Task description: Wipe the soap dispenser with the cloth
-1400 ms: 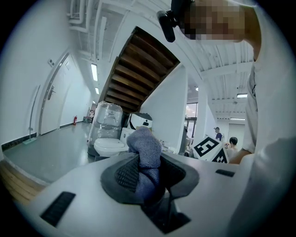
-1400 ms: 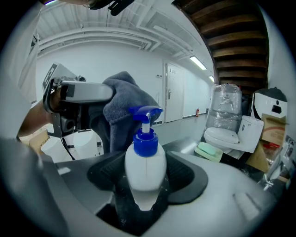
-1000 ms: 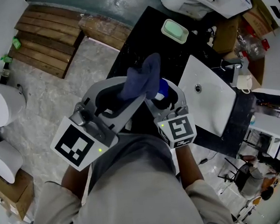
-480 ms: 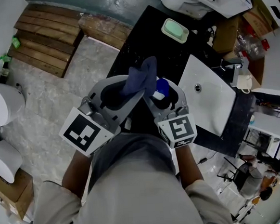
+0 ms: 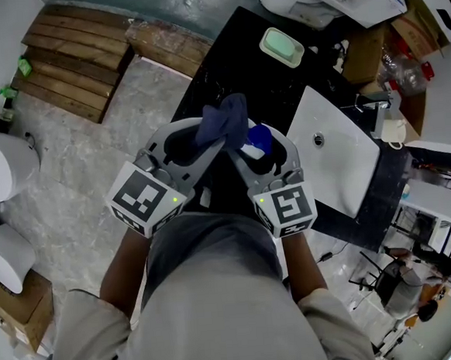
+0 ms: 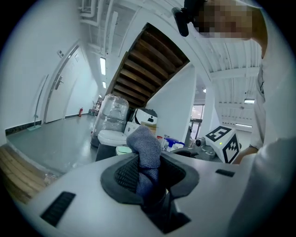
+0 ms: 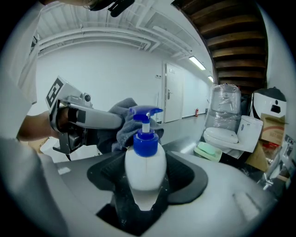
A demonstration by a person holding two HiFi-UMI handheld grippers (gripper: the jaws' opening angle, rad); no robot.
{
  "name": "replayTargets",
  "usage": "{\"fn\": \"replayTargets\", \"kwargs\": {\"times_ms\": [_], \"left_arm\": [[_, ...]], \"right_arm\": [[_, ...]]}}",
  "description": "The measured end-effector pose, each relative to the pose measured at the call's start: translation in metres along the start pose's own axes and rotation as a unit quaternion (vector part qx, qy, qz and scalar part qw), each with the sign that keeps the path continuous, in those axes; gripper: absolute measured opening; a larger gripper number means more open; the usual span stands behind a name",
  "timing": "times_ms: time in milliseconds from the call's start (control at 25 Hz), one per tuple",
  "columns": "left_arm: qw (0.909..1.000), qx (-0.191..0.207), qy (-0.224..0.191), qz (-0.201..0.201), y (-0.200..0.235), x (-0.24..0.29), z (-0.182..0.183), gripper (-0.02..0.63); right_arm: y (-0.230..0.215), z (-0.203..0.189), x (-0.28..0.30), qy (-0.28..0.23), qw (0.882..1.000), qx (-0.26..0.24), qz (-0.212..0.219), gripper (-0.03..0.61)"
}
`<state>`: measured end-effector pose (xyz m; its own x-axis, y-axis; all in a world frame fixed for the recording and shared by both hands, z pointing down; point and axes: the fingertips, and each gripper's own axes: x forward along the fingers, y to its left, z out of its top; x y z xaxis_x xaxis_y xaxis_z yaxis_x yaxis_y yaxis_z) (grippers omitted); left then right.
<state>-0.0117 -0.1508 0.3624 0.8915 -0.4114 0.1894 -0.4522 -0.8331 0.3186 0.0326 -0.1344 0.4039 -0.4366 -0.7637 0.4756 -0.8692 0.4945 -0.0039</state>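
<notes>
My right gripper (image 7: 145, 183) is shut on a white soap dispenser (image 7: 144, 173) with a blue pump head (image 7: 145, 122); from the head view only its blue top (image 5: 258, 140) shows between the jaws of the right gripper (image 5: 261, 153). A blue-grey cloth (image 6: 144, 152) is clamped in my left gripper (image 6: 147, 178), bunched and sticking out past the jaws. Seen from above, the cloth (image 5: 222, 121) in the left gripper (image 5: 207, 142) lies right against the pump head. In the right gripper view the cloth (image 7: 124, 121) sits just behind and left of the pump.
Both grippers hover over a black counter (image 5: 231, 51). A white sink basin (image 5: 336, 155) with a tap (image 5: 371, 108) lies to the right. A green soap bar in a dish (image 5: 281, 48) rests farther back. Wooden pallets (image 5: 76, 59) and a tiled floor are to the left.
My left gripper has swung in toward the right one, carrying the cloth closer to the dispenser's pump. The right gripper and dispenser have stayed put.
</notes>
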Motion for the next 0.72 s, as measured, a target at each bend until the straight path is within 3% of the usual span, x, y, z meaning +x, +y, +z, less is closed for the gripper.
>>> {"fn": "replayTargets", "kwargs": {"times_ms": [240,560,720], "left_arm": [[0.9989,0.026,0.027,0.029,0.011,0.000,-0.014,0.101],[0.9974,0.019,0.057,0.040,0.022,0.005,-0.037,0.101],[0.9948,0.039,0.075,0.057,0.029,0.011,-0.050,0.101]], "right_arm": [[0.000,0.000,-0.001,-0.001,1.000,0.000,0.001,0.250],[0.000,0.000,0.000,-0.001,1.000,0.001,0.002,0.250],[0.000,0.000,0.000,-0.001,1.000,0.001,0.002,0.250]]}}
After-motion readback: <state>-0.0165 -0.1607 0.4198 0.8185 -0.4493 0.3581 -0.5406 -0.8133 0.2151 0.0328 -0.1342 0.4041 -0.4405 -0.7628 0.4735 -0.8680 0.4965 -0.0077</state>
